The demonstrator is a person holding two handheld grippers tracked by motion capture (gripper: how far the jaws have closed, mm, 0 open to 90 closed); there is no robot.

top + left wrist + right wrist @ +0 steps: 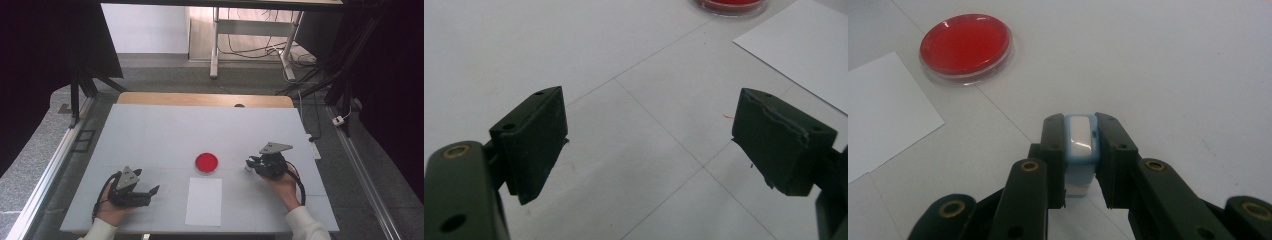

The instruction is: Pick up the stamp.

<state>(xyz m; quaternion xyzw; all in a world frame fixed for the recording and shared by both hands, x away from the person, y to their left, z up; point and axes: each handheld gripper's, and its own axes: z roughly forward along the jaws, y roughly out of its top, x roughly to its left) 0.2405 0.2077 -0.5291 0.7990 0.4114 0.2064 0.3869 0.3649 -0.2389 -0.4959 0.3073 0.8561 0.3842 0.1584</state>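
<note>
While my right gripper (1081, 150) squeezes a small blue-and-white block (1080, 142), maybe an eraser, the red dish (966, 46) sits at ten o'clock. My left gripper (649, 145) is wide open, holding nothing.

I see a small pale-blue glossy plastic block (1081, 142) between matt black pads (1054, 150); a clear, shiny-rimmed red round dish (966, 46); a matt white paper sheet (883, 112).

High view: above table's (150, 125) near edge, looking forward-down; gripper views close, low; all share red dish (206, 163), white sheet (204, 201)
</note>
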